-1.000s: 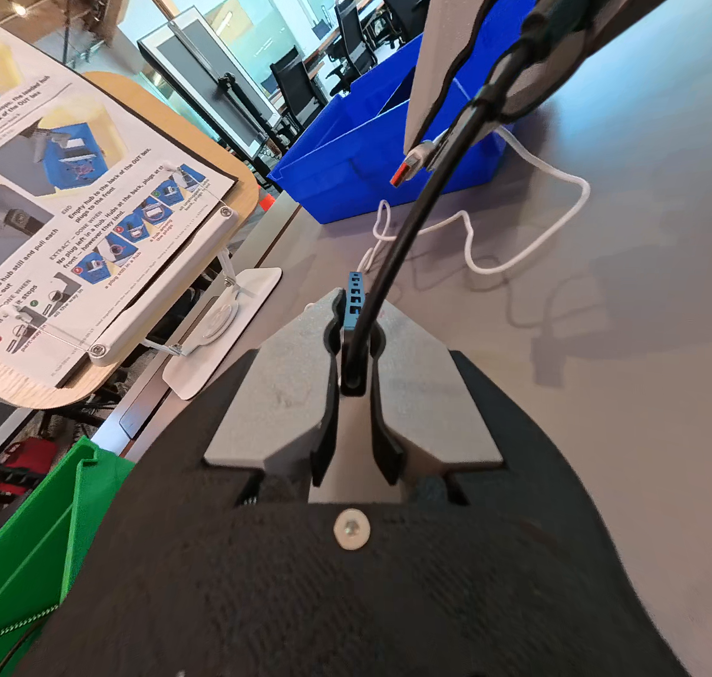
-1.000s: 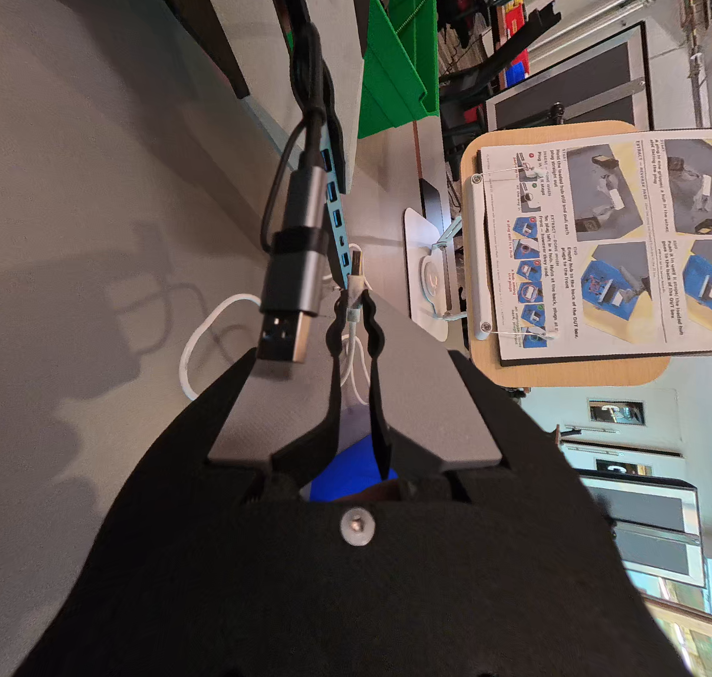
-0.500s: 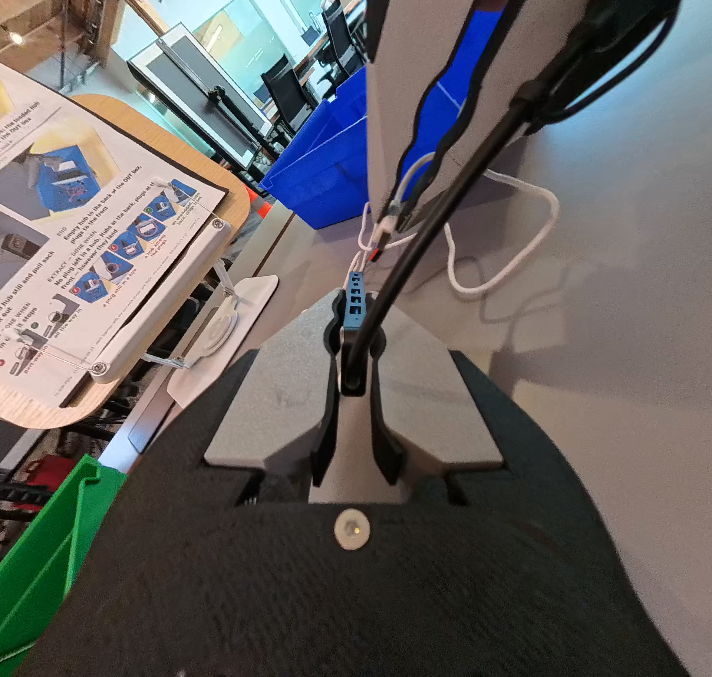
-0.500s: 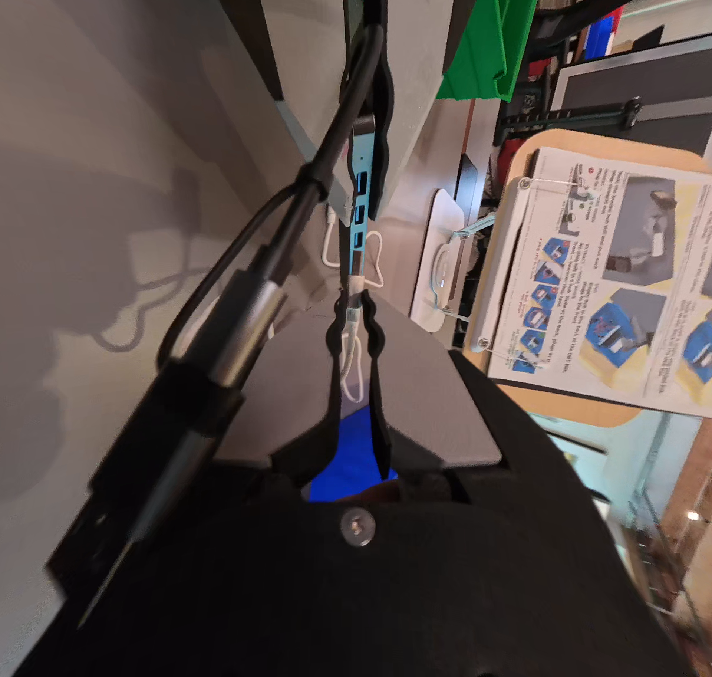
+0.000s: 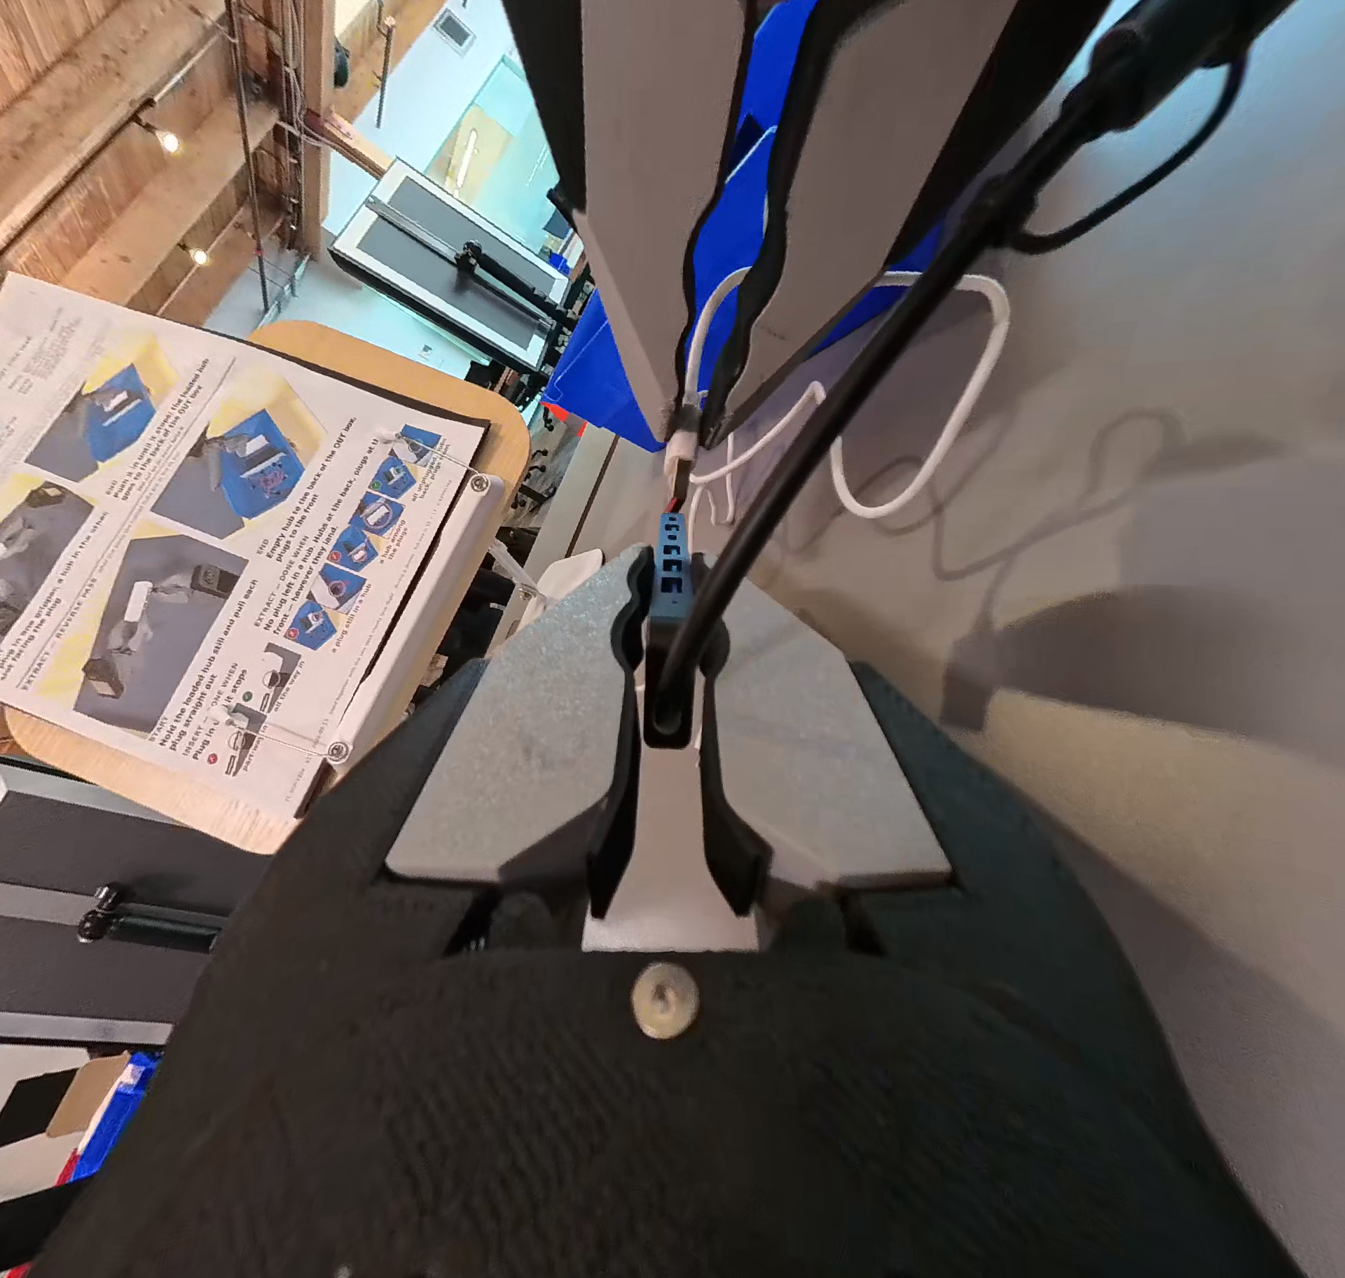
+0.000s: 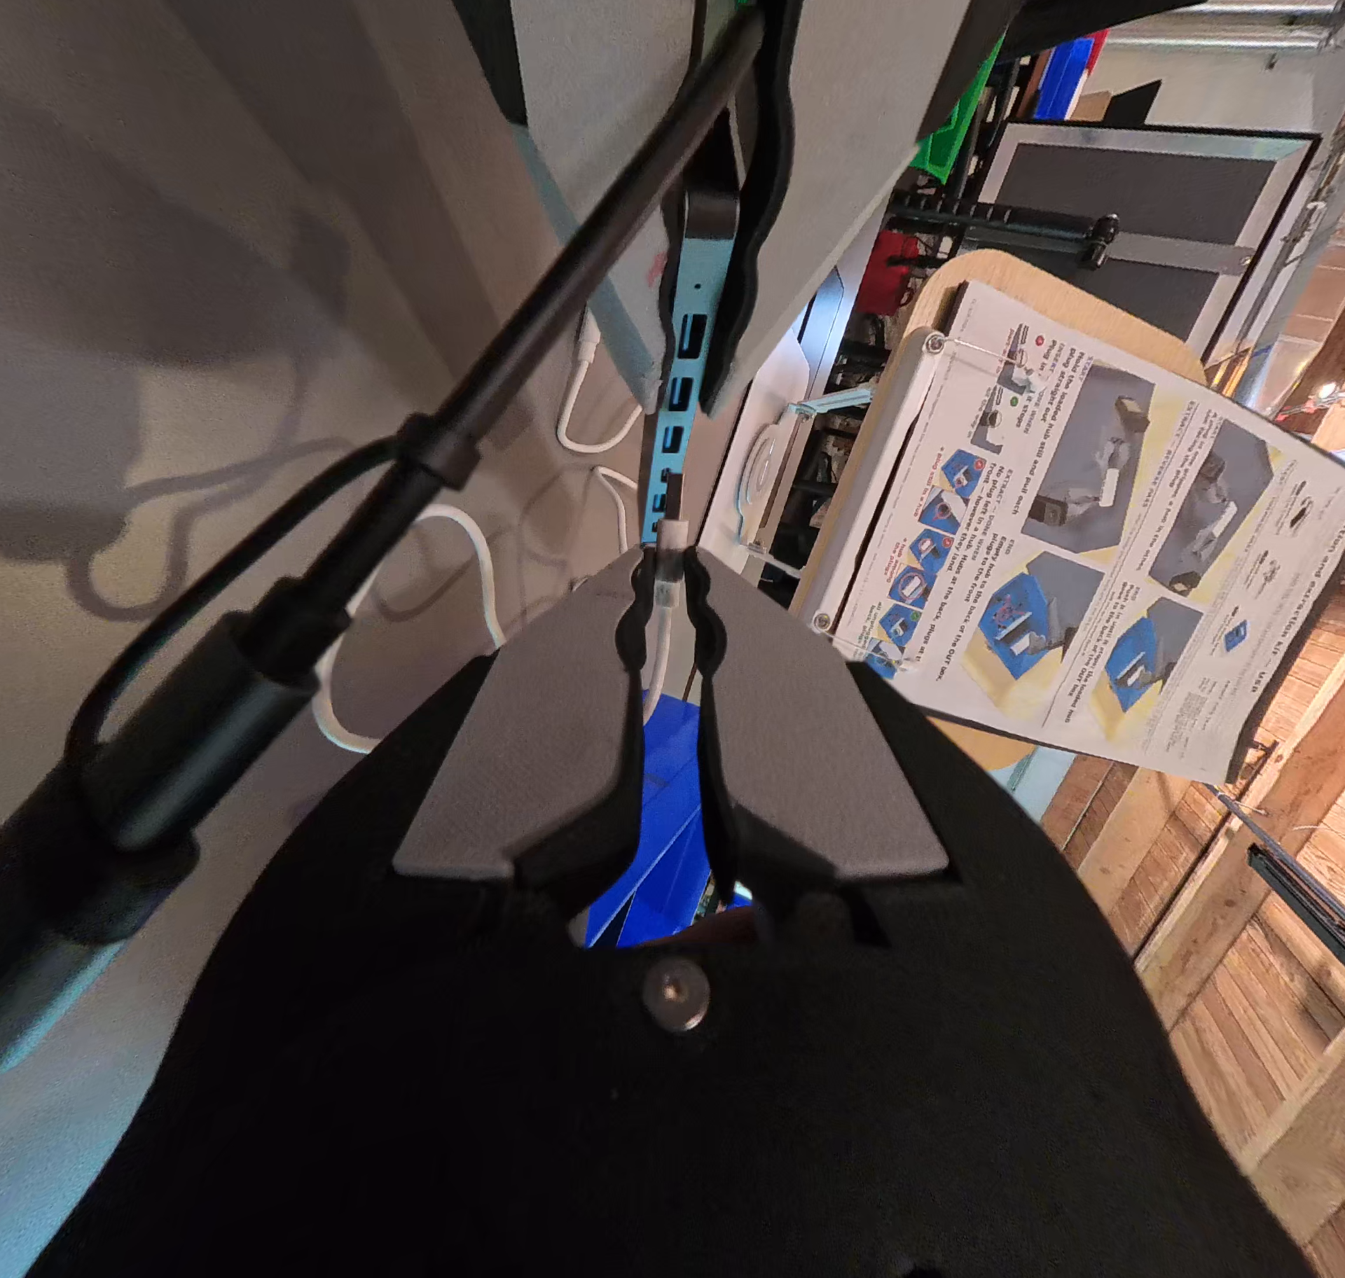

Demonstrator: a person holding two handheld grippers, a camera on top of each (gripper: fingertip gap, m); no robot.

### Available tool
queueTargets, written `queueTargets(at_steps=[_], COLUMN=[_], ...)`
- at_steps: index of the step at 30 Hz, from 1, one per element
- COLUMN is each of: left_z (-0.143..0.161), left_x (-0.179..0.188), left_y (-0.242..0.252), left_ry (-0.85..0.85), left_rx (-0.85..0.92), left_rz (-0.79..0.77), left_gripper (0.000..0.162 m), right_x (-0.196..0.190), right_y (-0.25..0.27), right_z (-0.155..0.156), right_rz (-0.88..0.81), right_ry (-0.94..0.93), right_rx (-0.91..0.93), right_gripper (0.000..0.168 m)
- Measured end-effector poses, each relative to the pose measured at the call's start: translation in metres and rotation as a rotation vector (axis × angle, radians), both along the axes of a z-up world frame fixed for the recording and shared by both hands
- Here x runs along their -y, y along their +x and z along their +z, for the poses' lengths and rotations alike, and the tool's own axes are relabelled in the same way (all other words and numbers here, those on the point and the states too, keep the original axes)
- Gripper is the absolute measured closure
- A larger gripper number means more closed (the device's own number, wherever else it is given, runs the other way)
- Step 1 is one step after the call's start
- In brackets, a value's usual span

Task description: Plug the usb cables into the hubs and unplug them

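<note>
The left tool [image 5: 671, 632] had grey fingers with black wavy-edged pads and a black textured body. The hub [image 5: 671, 574] it carried was light blue with a black end, and its cable [image 5: 822, 443] was black. The right tool [image 6: 666, 610] was likewise grey and black; the plug [image 6: 669, 559] between its pads was white, on a white cable [image 6: 466, 552]. The surface [image 5: 1164, 552] was plain grey. At ten o'clock in the left wrist view, the instruction sheet [image 5: 218, 552] was white with blue, yellow and grey pictures. A bin [image 5: 604, 384] at twelve o'clock was bright blue.
</note>
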State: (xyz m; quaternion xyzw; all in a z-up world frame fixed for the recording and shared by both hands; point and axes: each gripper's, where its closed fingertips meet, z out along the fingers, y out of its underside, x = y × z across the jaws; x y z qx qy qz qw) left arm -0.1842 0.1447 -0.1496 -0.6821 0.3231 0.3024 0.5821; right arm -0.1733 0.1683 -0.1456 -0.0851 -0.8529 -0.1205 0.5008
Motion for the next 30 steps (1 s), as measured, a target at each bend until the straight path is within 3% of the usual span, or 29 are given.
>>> queueTargets(at_steps=[30], left_z=[-0.003], left_x=[-0.001], left_y=[0.003], left_ry=[-0.008], left_rx=[-0.049], left_rz=[-0.002], left_gripper=[0.155], right_x=[0.017], right_y=[-0.002], right_z=[-0.005], right_rz=[-0.033], right_ry=[0.053], right_rx=[0.042], right_gripper=[0.162])
